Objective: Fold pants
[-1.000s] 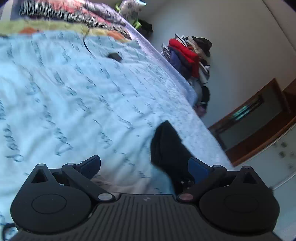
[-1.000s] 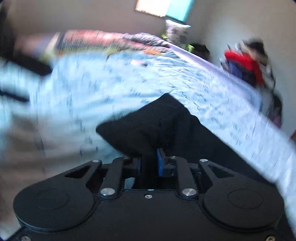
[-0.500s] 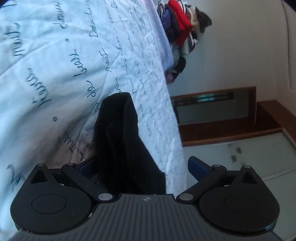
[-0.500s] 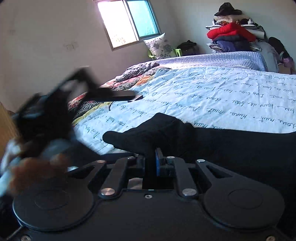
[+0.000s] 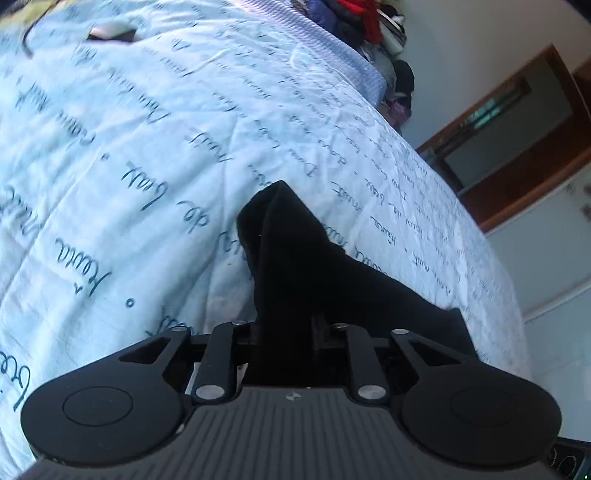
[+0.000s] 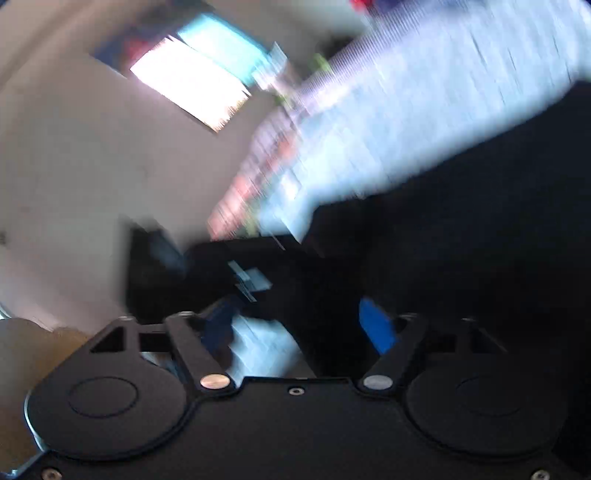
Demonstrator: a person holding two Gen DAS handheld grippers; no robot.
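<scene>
The black pants [image 5: 295, 258] lie on a pale blue bedspread with dark script [image 5: 129, 147]. My left gripper [image 5: 286, 328] is shut on a bunched fold of the pants, which sticks up ahead of the jaws. In the blurred right wrist view, my right gripper [image 6: 299, 325] is open, its blue fingertips [image 6: 376, 328] spread apart, with the black pants [image 6: 461, 221] lying ahead and to the right. The left gripper shows as a dark blurred shape [image 6: 162, 266] at the left of that view.
A small dark object [image 5: 110, 34] lies on the far part of the bed. A pile of clothes [image 5: 362, 22] stands past the bed's far corner. A wooden door frame [image 5: 517, 129] is to the right. A bright window [image 6: 192, 92] is on the wall.
My left gripper went from open to shut on the pants fold. My right gripper let go of the pants and opened, and is swinging fast, so its view is blurred.
</scene>
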